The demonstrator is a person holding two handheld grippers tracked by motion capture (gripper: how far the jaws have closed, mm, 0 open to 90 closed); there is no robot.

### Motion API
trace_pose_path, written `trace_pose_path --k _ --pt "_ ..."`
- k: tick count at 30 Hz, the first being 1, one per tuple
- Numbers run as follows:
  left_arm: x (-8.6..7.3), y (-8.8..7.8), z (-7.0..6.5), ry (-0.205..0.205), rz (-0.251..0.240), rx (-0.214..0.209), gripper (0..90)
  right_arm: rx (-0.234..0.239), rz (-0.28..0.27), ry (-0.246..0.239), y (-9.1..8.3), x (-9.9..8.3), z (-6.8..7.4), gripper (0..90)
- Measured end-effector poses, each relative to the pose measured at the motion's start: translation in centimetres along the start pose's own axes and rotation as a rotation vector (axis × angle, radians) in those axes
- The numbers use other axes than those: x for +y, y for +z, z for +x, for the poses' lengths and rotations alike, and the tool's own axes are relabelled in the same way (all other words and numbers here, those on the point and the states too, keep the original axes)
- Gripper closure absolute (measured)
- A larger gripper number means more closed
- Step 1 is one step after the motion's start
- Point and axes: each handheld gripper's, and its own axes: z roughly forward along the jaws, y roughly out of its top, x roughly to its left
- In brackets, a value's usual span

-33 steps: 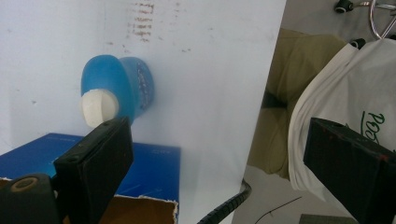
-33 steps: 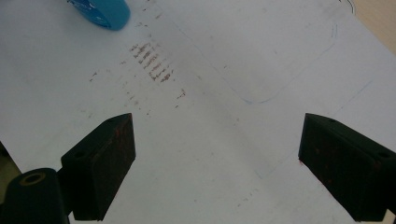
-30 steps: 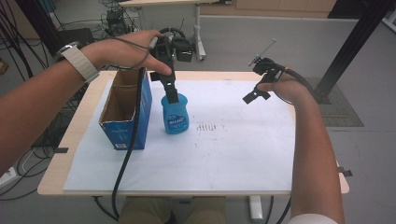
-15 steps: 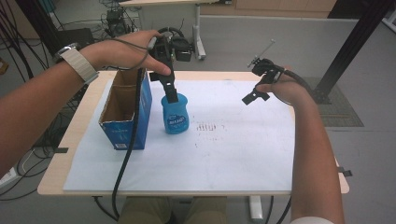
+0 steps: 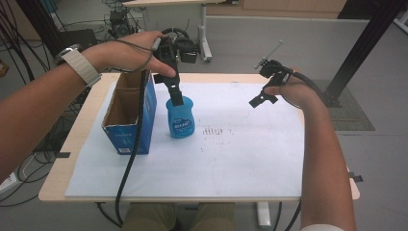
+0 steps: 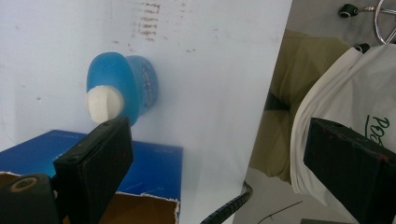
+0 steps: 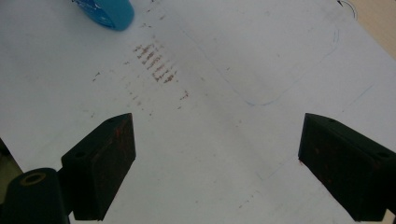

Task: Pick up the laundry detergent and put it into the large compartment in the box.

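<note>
A small blue bottle [image 5: 180,119] with a white cap [image 6: 104,103] stands upright on the white sheet [image 5: 240,154], just right of an open blue cardboard box [image 5: 129,118]. My left gripper [image 5: 176,95] hangs right above the bottle's top, tilted down. In the left gripper view its jaws stand wide apart and the bottle [image 6: 135,86] lies beyond them, not between them. My right gripper [image 5: 262,91] is held in the air over the sheet's far right part, open and with nothing in it. The bottle's base [image 7: 107,11] shows at the top left of the right gripper view.
The box's open top [image 6: 140,210] lies under my left gripper [image 6: 219,140]. Brown smudges [image 7: 156,63] mark the sheet between bottle and right gripper [image 7: 215,135]. The wooden table edge [image 5: 72,144] rims the sheet. Cables and a black stand [image 5: 356,53] lie beyond the table.
</note>
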Motion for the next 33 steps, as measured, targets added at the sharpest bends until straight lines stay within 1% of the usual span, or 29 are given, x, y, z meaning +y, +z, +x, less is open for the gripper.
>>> trace_pose_path --k 8,12,14,21,24,25,28,31,33 --pt "-0.1 0.0 0.4 0.002 -0.004 -0.003 9.2 0.0 0.0 0.005 0.0 -0.1 0.0 10.9" --pt "-0.3 -0.2 0.7 0.007 -0.018 -0.003 9.1 0.001 0.002 0.004 0.1 -0.1 0.0 10.9" --pt "-0.5 -0.2 1.0 0.0 -0.023 -0.001 9.0 0.002 0.003 0.002 0.2 -0.1 0.0 10.9" --pt "-0.5 0.1 2.3 -0.005 -0.023 -0.004 8.8 0.003 0.005 0.003 0.2 -0.1 0.1 10.9" --pt "-0.6 0.3 3.1 -0.01 -0.026 -0.013 8.6 0.004 0.01 0.003 0.2 -0.1 0.1 11.1" --pt "-0.7 0.4 3.3 -0.013 -0.027 -0.01 8.6 0.004 0.01 0.003 0.2 -0.1 0.1 11.1" --pt "-0.5 0.7 3.6 -0.021 -0.01 0.006 8.6 0.004 0.011 0.007 0.2 -0.2 0.0 11.1" --pt "-0.7 0.8 4.2 -0.032 -0.019 0.0 8.6 0.005 0.006 0.013 0.3 -0.4 0.0 11.1" --pt "-0.6 1.1 4.5 -0.04 -0.014 0.003 8.6 0.005 0.006 0.012 0.3 -0.4 0.0 11.0"
